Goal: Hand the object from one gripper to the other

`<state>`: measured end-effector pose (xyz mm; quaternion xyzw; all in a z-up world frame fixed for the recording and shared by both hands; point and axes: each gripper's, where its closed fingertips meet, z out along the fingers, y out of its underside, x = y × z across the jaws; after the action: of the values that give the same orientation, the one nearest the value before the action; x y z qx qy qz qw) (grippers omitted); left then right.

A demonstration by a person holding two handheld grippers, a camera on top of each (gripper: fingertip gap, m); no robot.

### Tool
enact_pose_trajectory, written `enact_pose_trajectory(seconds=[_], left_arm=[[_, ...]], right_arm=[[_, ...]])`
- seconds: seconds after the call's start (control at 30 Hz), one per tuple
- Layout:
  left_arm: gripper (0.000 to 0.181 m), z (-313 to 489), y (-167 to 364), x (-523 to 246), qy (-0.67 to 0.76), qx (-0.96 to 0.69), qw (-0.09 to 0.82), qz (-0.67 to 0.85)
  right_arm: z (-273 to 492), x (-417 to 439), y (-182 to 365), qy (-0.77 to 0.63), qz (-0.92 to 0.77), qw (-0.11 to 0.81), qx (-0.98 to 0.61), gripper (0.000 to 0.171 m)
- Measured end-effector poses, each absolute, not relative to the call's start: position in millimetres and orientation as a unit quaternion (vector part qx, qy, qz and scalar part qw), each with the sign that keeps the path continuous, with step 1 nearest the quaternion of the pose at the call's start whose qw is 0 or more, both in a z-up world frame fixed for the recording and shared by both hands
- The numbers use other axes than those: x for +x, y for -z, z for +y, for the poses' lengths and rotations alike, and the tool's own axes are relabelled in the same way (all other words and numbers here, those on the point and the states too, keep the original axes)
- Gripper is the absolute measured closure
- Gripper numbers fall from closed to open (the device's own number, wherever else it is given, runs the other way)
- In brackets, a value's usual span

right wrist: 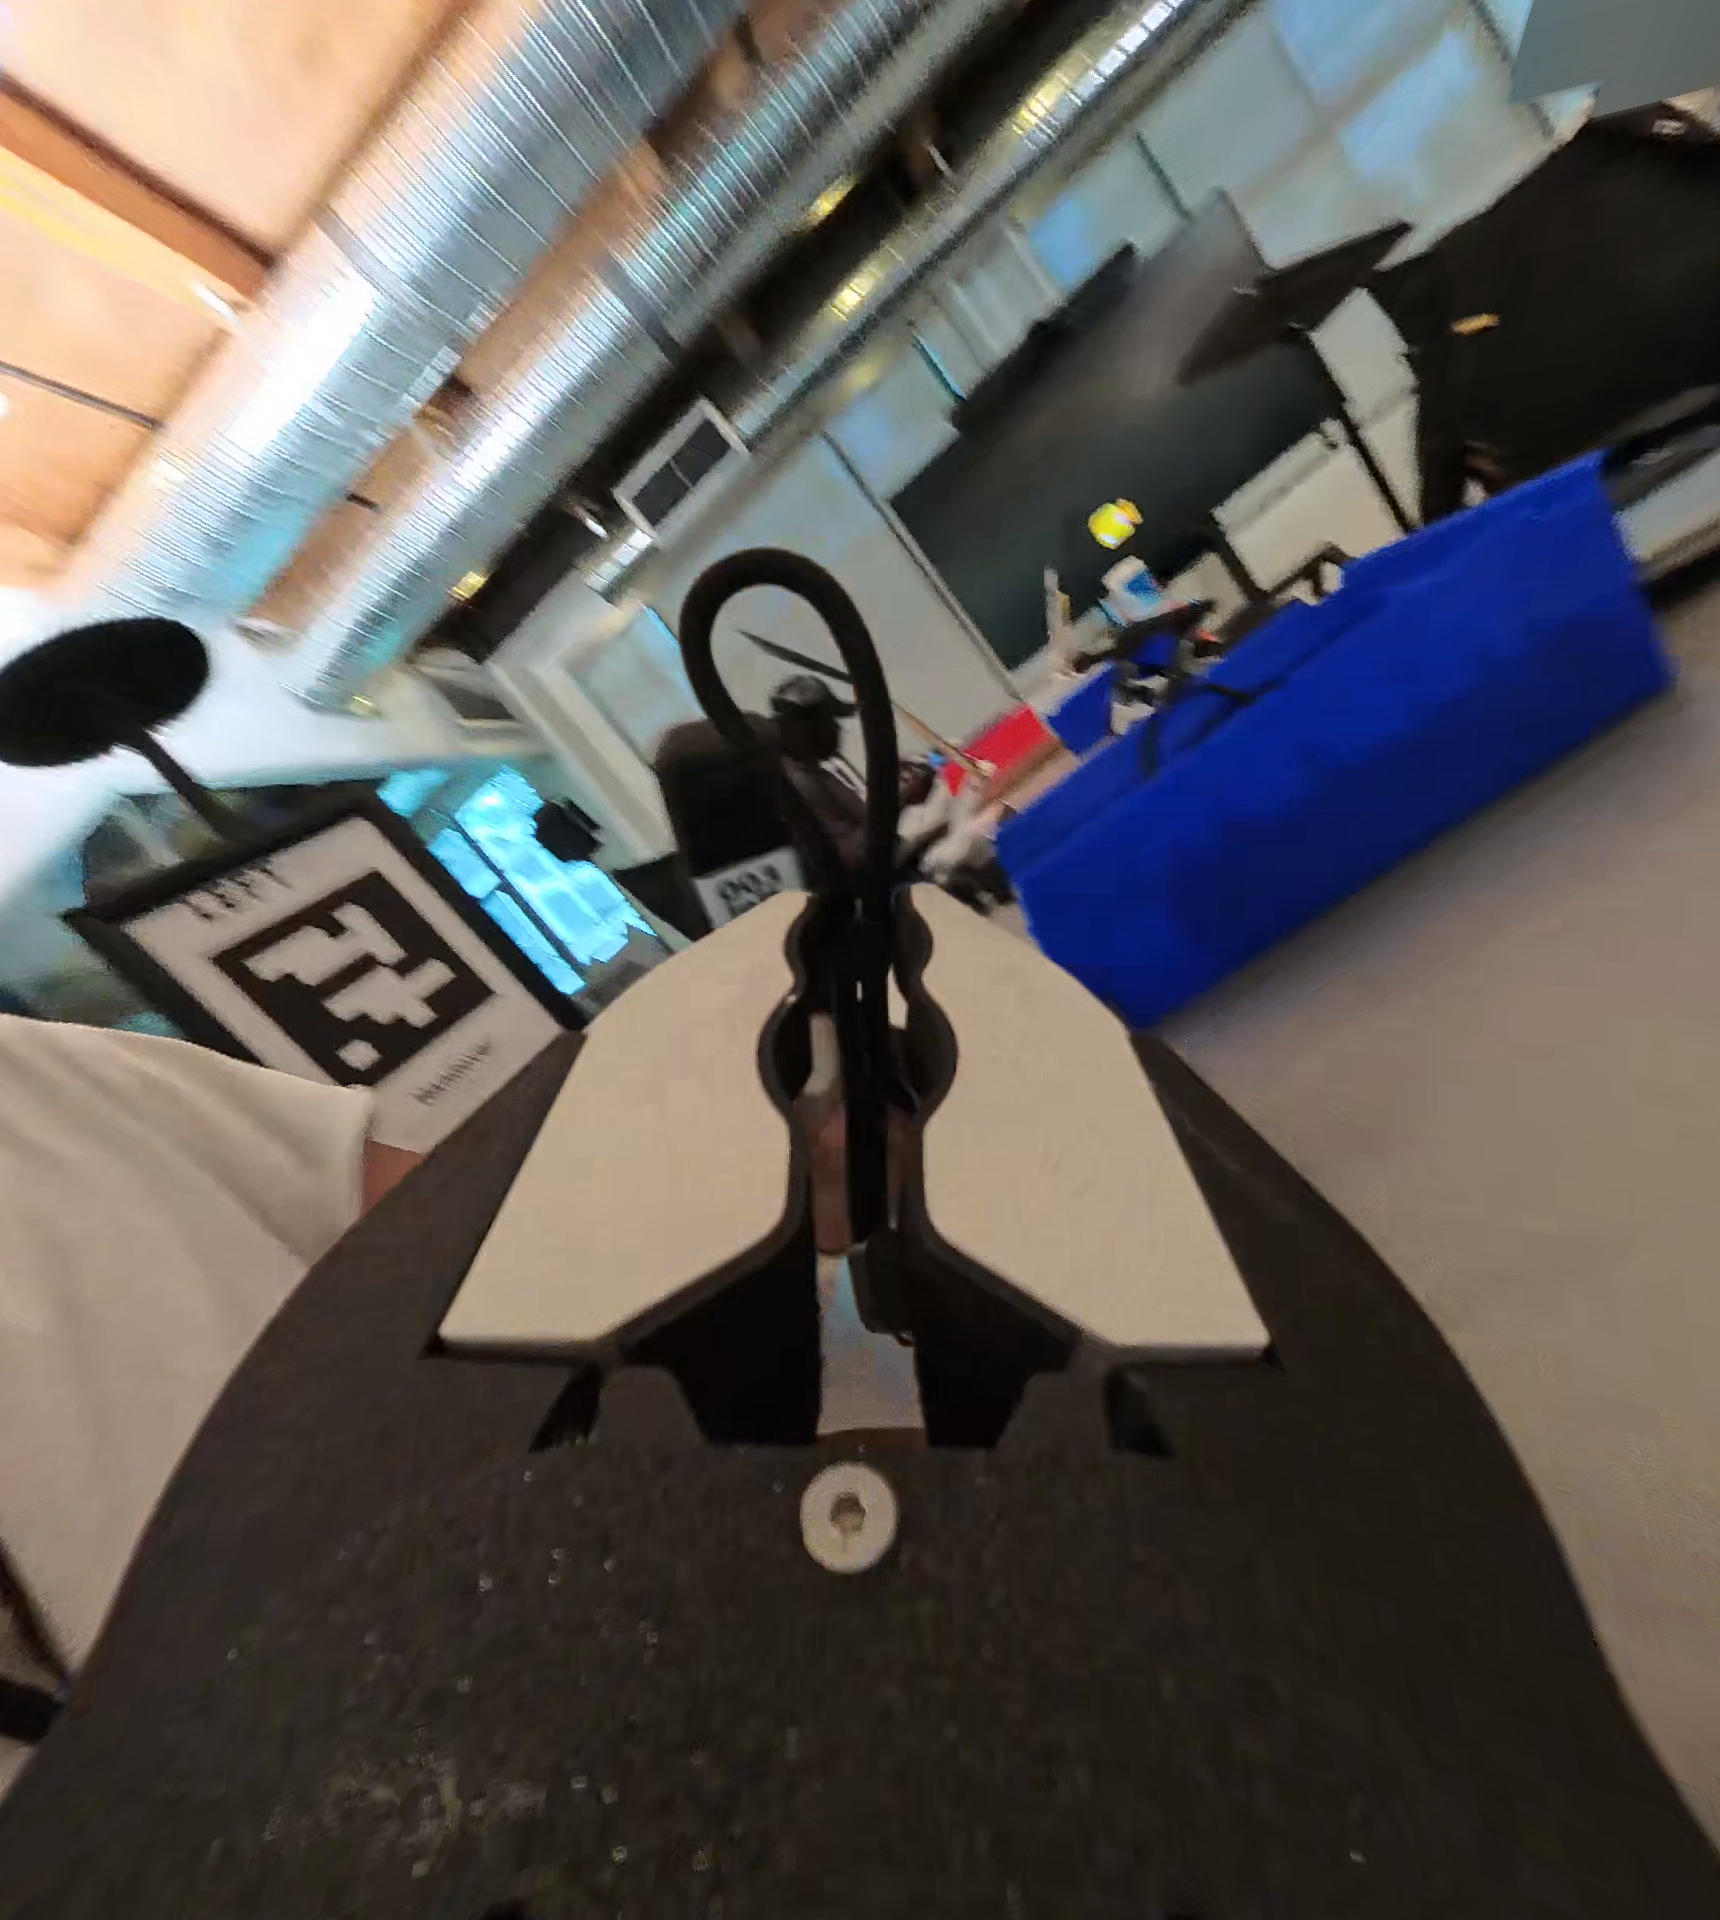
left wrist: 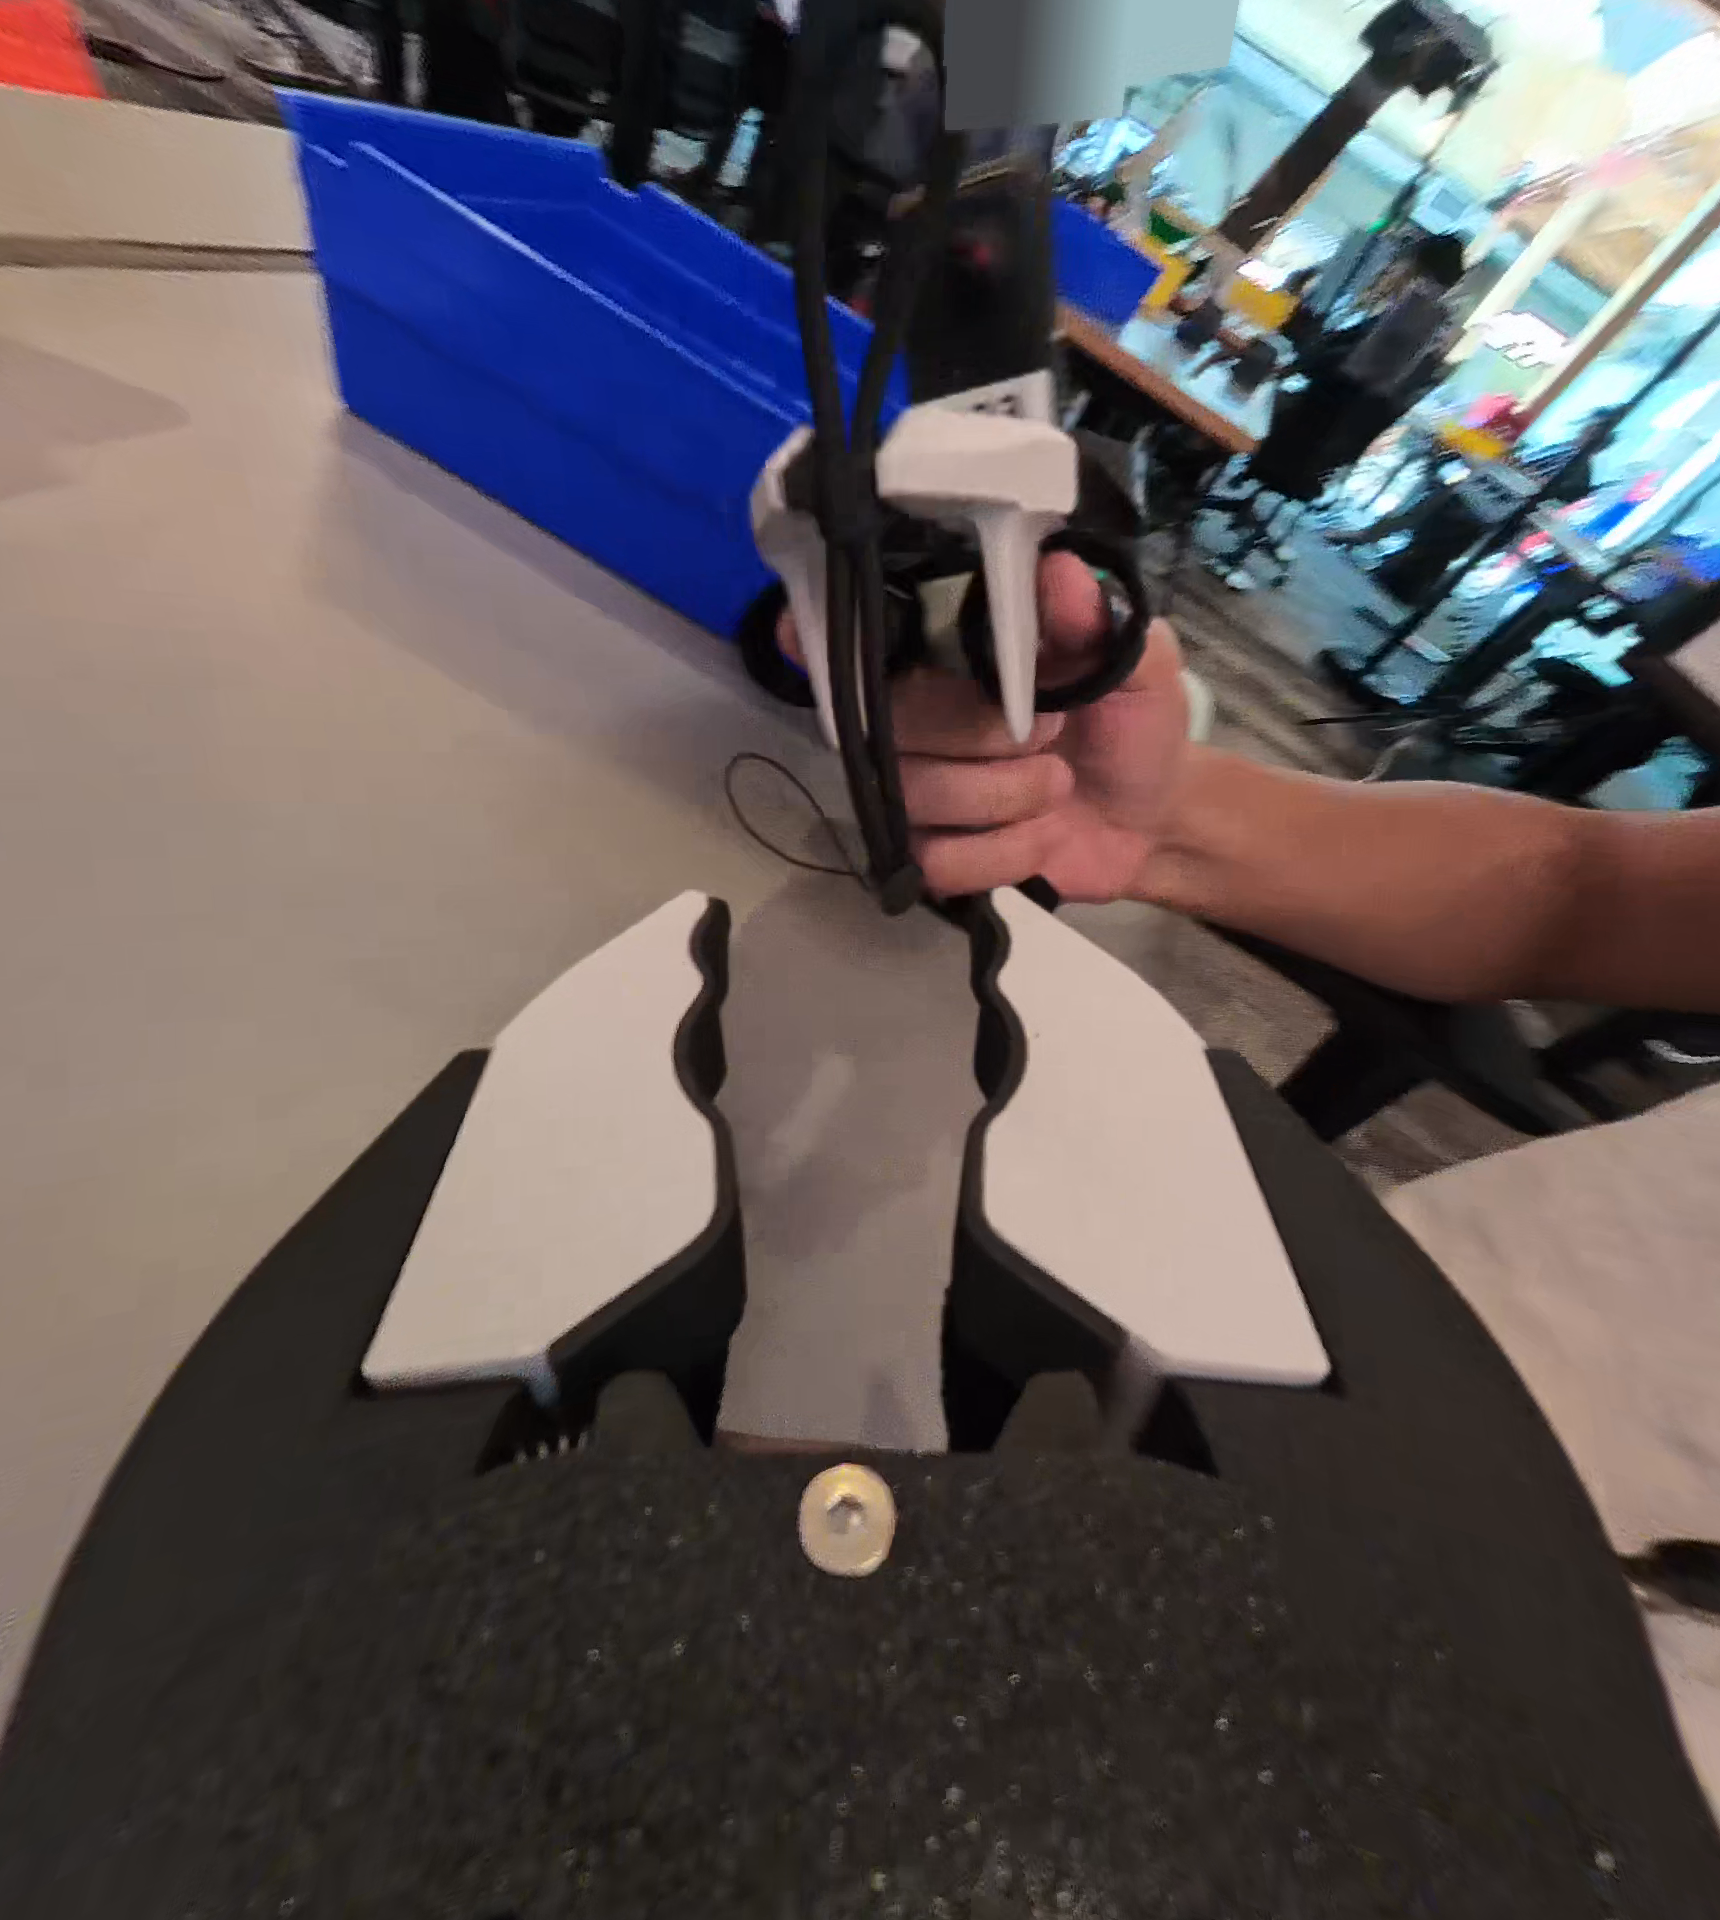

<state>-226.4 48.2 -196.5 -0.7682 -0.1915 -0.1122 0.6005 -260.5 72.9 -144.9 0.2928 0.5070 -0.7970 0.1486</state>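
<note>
A black looped cord [left wrist: 874, 790] hangs from my right gripper [left wrist: 918, 717], which a hand [left wrist: 1064, 800] holds pointing down above the table. The cord's lower end reaches just in front of my left gripper [left wrist: 856, 920], level with its fingertips. My left gripper is open and empty; its jaws stand wide apart and do not touch the cord. In the right wrist view my right gripper [right wrist: 856, 914] is shut on the cord [right wrist: 871, 717], whose loop rises beyond the fingertips.
A blue bin [left wrist: 523, 343] stands on the grey table [left wrist: 212, 831] behind the grippers; it also shows in the right wrist view [right wrist: 1355, 748]. A thin black wire loop [left wrist: 783, 821] lies on the table. A black-and-white marker board [right wrist: 347, 977] stands at left. Spacing between my two grippers at the tips: around 7 centimeters.
</note>
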Motion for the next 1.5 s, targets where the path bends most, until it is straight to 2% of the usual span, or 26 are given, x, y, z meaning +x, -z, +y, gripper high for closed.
enact_pose_trajectory(seconds=[0.2,0.27,0.3,0.53,0.6,0.7,0.73,0.83,0.93,1.23,1.37,1.5], left_arm=[[0.140,62.7,192.1,-210.6,0.181,-0.737,0.622,-0.192],[0.153,64.8,195.8,-211.1,0.183,-0.739,0.616,-0.200],[0.169,64.7,195.2,-210.3,0.186,-0.737,0.618,-0.199],[0.169,49.5,194.3,-228.6,0.144,-0.746,0.615,-0.212],[0.170,42.9,194.4,-237.7,0.112,-0.749,0.615,-0.217],[0.170,30.0,198.3,-253.7,0.042,-0.767,0.601,-0.223],[0.170,25.6,200.3,-258.5,0.012,-0.777,0.591,-0.218],[0.170,10.7,210.0,-275.1,-0.106,-0.817,0.533,-0.192],[0.169,1.9,217.2,-284.4,-0.178,-0.840,0.483,-0.169],[0.169,28.6,232.1,-248.9,-0.079,-0.862,0.483,-0.132],[0.169,35.1,237.4,-238.5,-0.051,-0.867,0.480,-0.122],[0.169,39.3,239.1,-233.4,-0.045,-0.867,0.483,-0.111]], right_arm=[[61.3,-252.2,128.2,0.830,0.446,0.199,0.270,0.159],[57.5,-252.6,131.1,0.826,0.447,0.204,0.276,0.159],[58.0,-253.5,131.6,0.826,0.448,0.200,0.277,0.159],[70.8,-267.4,147.9,0.801,0.488,0.145,0.316,0.159],[71.6,-271.7,156.7,0.783,0.518,0.102,0.330,0.153],[70.8,-275.3,180.5,0.723,0.598,0.022,0.346,0.133],[71.4,-276.5,192.1,0.691,0.633,-0.013,0.348,0.131],[81.6,-285.5,221.7,0.576,0.732,-0.159,0.327,0.129],[88.4,-291.0,226.5,0.482,0.780,-0.303,0.261,0.116],[51.0,-263.1,219.6,0.387,0.792,-0.470,0.047,0.124],[41.9,-254.5,220.9,0.371,0.783,-0.499,-0.011,0.139],[41.7,-253.8,222.8,0.350,0.766,-0.537,-0.049,0.161]])
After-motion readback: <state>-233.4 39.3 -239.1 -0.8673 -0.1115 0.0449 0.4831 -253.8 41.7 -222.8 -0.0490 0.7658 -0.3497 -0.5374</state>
